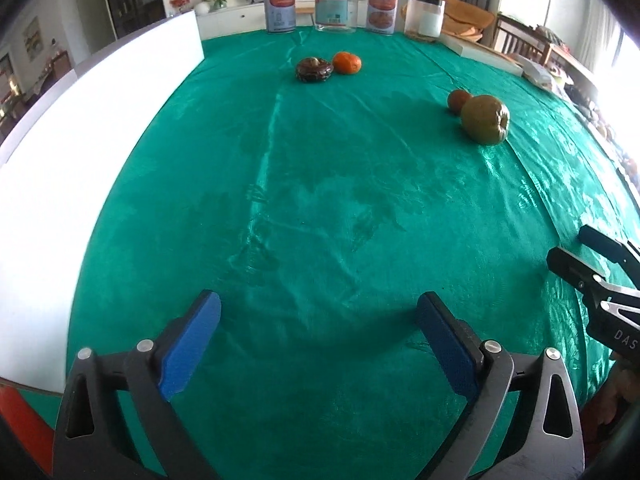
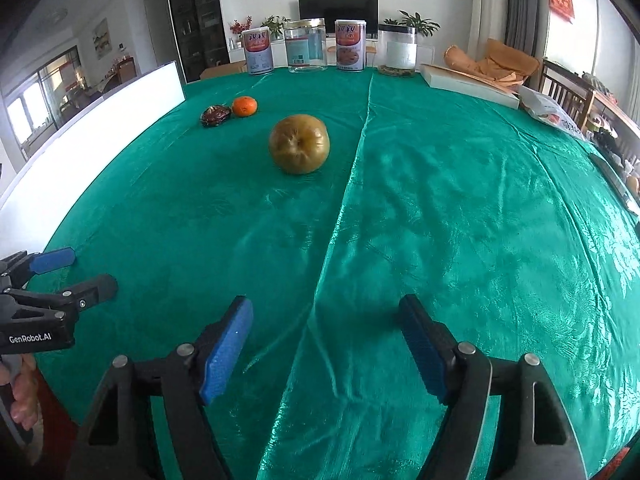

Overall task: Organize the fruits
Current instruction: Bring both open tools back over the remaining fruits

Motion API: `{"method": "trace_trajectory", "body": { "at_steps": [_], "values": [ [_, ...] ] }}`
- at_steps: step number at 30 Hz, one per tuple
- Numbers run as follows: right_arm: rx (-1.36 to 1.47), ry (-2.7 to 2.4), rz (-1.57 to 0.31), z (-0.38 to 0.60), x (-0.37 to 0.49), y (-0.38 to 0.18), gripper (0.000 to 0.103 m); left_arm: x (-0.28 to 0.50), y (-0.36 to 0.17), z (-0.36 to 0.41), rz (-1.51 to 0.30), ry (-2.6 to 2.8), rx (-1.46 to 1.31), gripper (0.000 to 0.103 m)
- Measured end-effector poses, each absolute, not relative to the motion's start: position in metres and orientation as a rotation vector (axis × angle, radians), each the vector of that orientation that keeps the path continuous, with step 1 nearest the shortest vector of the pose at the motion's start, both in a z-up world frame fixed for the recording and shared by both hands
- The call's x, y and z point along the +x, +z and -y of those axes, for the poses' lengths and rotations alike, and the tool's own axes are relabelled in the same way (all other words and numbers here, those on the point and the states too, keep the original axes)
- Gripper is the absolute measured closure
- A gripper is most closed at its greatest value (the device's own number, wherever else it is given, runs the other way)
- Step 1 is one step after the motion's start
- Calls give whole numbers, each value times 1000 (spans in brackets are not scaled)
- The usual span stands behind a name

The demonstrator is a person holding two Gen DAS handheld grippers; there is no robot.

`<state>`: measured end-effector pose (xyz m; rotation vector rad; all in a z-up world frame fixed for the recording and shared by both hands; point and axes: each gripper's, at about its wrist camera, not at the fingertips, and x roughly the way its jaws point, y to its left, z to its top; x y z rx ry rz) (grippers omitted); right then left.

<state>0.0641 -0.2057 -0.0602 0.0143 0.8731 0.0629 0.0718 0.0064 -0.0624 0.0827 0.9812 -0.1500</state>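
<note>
Left tongs (image 1: 318, 344) agape, empty; pear (image 2: 299, 144) stem-dimple facing right tongs (image 2: 326, 350).

tablecloth (image 1: 320, 200): shiny emerald green, faint leafy damask pattern
mandarin (image 1: 347, 63): bright orange
big fruit (image 2: 299, 144): olive-brown, dull gold sheen
small round fruit (image 1: 458, 101): reddish brown
dark fruit (image 1: 314, 69): glossy maroon-brown
left gripper (image 1: 316, 336): blue pads on black arms
tins (image 2: 350, 45): white, red-orange labels

One tangerine (image 1: 347, 62), one pear (image 1: 485, 119), two tins (image 1: 279, 7), two jars (image 1: 335, 5).
</note>
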Motion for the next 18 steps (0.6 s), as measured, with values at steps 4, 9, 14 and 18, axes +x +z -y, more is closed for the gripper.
{"method": "trace_trajectory", "body": {
  "at_steps": [4, 9, 14, 18],
  "values": [
    [-19, 57, -869, 198, 60, -64, 16, 70, -64, -8, -955, -165, 86, 1],
    [-26, 57, -863, 192, 58, -67, 9, 68, -66, -9, -924, -182, 92, 1],
    [-28, 56, -861, 191, 58, -68, 7, 65, -67, -9, -895, -192, 95, 1],
    [-31, 55, -863, 191, 58, -68, 6, 66, -67, -9, -902, -191, 95, 1]
  ]
}}
